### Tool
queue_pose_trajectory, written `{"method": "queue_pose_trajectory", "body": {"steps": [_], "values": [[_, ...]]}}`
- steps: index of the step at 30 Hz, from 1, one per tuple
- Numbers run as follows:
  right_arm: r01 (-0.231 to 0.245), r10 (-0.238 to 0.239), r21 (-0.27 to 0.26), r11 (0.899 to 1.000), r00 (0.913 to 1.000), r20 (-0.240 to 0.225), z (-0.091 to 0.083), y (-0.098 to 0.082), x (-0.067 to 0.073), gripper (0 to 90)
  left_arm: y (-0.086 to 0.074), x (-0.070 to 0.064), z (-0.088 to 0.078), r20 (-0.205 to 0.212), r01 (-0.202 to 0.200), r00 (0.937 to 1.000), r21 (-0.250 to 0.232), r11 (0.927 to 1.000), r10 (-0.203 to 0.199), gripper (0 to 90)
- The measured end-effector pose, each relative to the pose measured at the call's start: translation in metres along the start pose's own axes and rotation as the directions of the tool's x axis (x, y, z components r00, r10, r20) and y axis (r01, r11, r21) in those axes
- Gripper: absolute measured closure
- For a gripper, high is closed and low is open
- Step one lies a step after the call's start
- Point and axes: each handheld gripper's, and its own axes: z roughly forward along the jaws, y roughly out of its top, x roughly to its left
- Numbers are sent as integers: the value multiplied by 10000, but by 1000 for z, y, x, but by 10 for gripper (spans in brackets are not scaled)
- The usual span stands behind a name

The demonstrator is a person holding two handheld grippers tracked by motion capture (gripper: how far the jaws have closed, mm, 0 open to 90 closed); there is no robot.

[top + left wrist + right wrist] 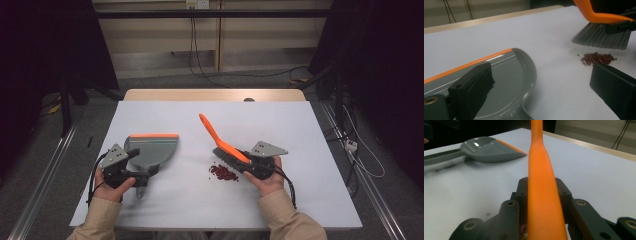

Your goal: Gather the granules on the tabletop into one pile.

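the work in hand is sweeping a small heap of red beans (pixel 223 173) into a dustpan (pixel 152 149), and it looks barely begun. the beans lie together in one loose pile on the white counter (pixel 300 130), just beside the brush's grey bristles (pixel 602 38) and between the two hands, none of them in the pan as far as the pictures show. the right gripper (pixel 248 165) has its fingers clamped on the orange brush (pixel 220 141), the handle running up between them in the right gripper view (pixel 541 192), with the bristle end hovering at the far edge of the pile. the left gripper (pixel 134 159) sits over the back of the dustpan, which lies flat on the counter well apart from the beans; its fingers (pixel 472 86) stand apart, one over the grey bowl and one off to the side, so the pan looks not gripped yet. still to do, by my reading: bring the pan's orange lip (pixel 471 63) up to the pile, hold it steady, and sweep the beans across and in
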Motion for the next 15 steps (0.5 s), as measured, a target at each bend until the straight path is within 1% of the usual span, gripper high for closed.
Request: {"method": "queue_pose_trajectory", "body": {"steps": [2,3,6,8,9,10,11,14,15], "values": [[24,-25,23,10000,9999,143,-2,0,-1,716,-2,-1,1,36,26,10000,221,9998,-27,46],[-40,40,-1,10000,9997,240,-2,-1,-1,716,-3,-1,2,31,53,10000,309,9995,-54,46],[-80,77,75,9999,9992,394,-3,-2,-3,716,-6,-2,3,21,-34,10000,720,9974,33,53],[-111,98,228,9997,9984,564,-3,-3,-5,716,-9,-2,2,-19,24,10000,893,9960,-22,59],[-184,167,255,9995,9979,628,-3,-4,-6,716,-11,-1,2,-88,4,10000,928,9957,5,64],[-264,239,330,9991,9969,755,-3,-5,-8,716,-12,0,1,-115,91,9999,975,9952,-81,64],[-327,293,412,9986,9963,803,-3,-6,-9,716,-13,0,0,-130,93,9999,978,9952,-81,65],[-431,363,687,9967,9946,975,-3,-10,-11,715,-16,1,-1,-164,124,9998,1084,9940,-107,66],[-441,361,738,9963,9936,1067,-3,-11,-11,715,-16,1,-1,-177,66,9998,1108,9938,-46,66]]}}
